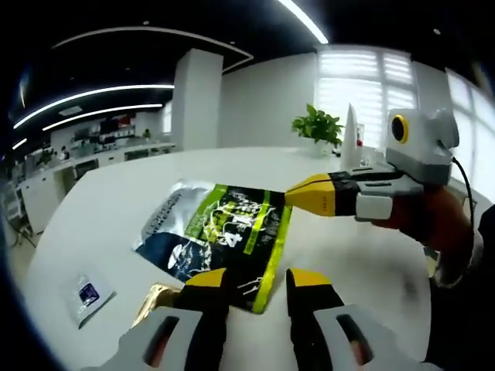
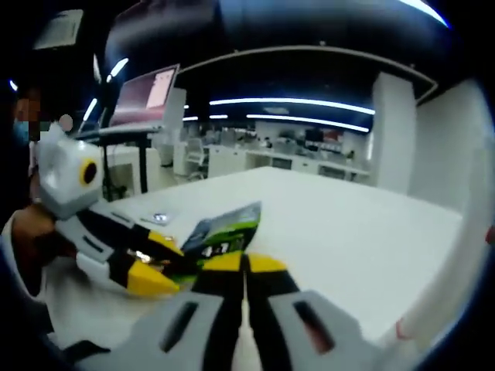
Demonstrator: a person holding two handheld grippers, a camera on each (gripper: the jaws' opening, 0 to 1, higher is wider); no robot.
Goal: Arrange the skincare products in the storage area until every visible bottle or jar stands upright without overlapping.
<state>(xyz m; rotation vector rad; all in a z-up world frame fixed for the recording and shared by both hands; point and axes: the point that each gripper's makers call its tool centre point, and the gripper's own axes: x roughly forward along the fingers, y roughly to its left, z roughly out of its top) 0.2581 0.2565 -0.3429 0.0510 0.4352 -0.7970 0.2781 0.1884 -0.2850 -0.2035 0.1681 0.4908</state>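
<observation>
Left gripper (image 1: 257,284), 6 o'clock in the left gripper view: jaws apart, nothing between them, tips just short of the near edge of a green-and-foil pouch (image 1: 220,236). The pouch lies flat on the white table (image 1: 116,209), centre of view, its gold corner at 7 o'clock by the left jaw. A small white sachet (image 1: 87,294) lies apart at 8 o'clock.

Right gripper (image 1: 292,195) comes in from 3 o'clock with its yellow tips at the pouch's far right edge. Whether it pinches that edge I cannot tell there. In the right gripper view the right gripper (image 2: 246,264) has its jaws drawn together at 6 o'clock, the pouch (image 2: 220,232) just past the tips; a grip on the edge is likely but not shown. The left gripper (image 2: 155,280) sits at 8 o'clock, close beside.

Farther out: a white bottle (image 1: 352,139) stands upright at 2 o'clock near a plant (image 1: 317,125).

Risks:
- Pouch is slick and floppy, so a thin edge pinch could slip or fold it.
- Both sets of tips crowd one edge and may knock together.
- A flat pouch probably won't stand alone; pulling it up could tip it back.
- Dragging it could sweep the sachet off.
- No storage area in sight, so placement is a guess.
</observation>
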